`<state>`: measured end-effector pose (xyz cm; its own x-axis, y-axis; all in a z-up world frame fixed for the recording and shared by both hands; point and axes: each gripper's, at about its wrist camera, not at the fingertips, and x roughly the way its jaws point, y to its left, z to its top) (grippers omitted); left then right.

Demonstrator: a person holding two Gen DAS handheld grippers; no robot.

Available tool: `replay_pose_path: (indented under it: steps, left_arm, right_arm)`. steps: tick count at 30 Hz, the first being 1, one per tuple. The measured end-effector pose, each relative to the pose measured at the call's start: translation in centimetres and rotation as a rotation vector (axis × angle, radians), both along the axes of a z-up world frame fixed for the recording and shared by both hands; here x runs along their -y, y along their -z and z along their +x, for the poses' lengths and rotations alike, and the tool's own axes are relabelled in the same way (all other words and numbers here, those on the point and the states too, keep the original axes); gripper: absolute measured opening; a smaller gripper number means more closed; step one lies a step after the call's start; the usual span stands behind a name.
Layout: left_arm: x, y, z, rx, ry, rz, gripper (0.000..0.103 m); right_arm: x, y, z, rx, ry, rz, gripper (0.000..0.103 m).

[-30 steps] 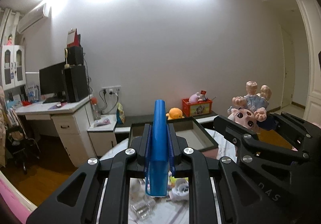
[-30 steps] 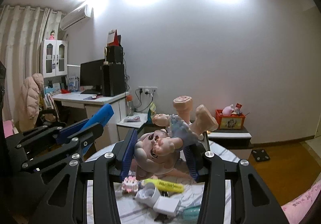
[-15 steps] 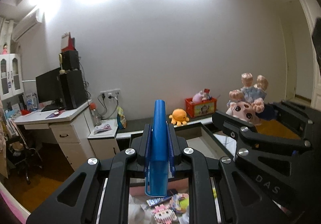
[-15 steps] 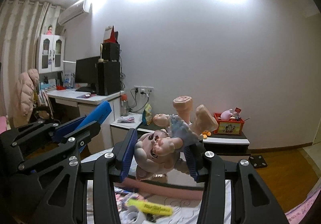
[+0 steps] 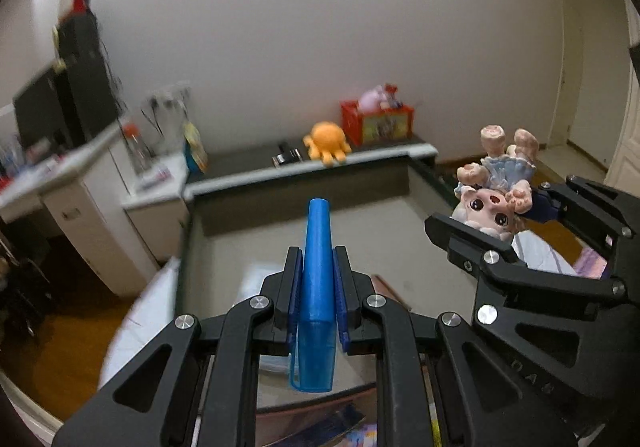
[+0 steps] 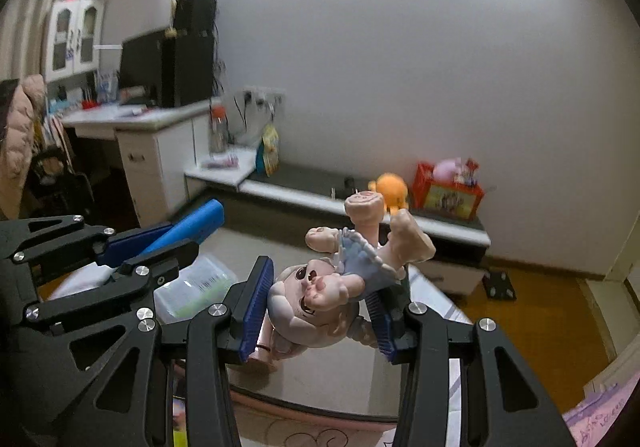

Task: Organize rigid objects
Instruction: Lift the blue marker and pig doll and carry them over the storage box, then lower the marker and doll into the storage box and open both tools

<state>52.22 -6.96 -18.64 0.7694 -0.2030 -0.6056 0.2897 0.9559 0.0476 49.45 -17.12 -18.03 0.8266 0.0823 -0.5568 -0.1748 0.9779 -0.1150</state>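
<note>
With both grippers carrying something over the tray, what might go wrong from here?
1. The doll hangs head down in the right gripper, pinched only at its round head; it may slip.
2. The left gripper grips the blue case near its back end, so it could tilt.
3. The grippers are close and might collide.

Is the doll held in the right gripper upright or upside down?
Upside down. The doll is clamped at the head in the right gripper, and its legs and feet point up toward the wall.
</note>
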Motion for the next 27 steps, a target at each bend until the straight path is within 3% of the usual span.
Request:
replay_pose_path:
  steps: [6, 12, 15, 17, 18, 19, 20, 27]
  left_arm:
    - [1.3, 2.7, 1.6, -0.074, 0.008, 0.025, 0.015]
    - [1.9, 3.7, 1.9, -0.102, -0.003, 0.069, 0.017]
    - [1.0, 3.4, 1.8, -0.105, -0.017, 0.071, 0.021]
    - [0.8, 2.9, 1.4, -0.092, -0.023, 0.072, 0.034]
    - [0.6, 2.5, 1.1, -0.088, -0.026, 0.068, 0.053]
    - [0.2, 2.1, 1.0, -0.072, -0.035, 0.065, 0.061]
    - [-0.1, 1.7, 0.7, -0.060, -0.041, 0.064, 0.063]
    - [-3.2, -3.0, -4.4, 0.061, -0.103, 0.001, 0.080]
  right_arm:
    - [0.3, 1.0, 1.9, -0.083, 0.045, -0.061, 0.047]
    - [0.5, 2.0, 4.0, -0.240, 0.029, -0.037, 0.044]
    - [0.5, 1.9, 4.0, -0.229, 0.039, -0.048, 0.047]
    - [0.9, 1.5, 4.2, -0.237, 0.030, 0.002, 0.052]
    - [0.9, 1.2, 4.3, -0.233, 0.032, 0.020, 0.064]
    - [1.0, 0.9, 4.1, -0.224, 0.038, 0.022, 0.073]
    - [1.2, 0.4, 3.6, -0.198, 0.046, 0.024, 0.081]
    - [1.6, -3.7, -0.8, -0.074, 0.020, 0.095, 0.081]
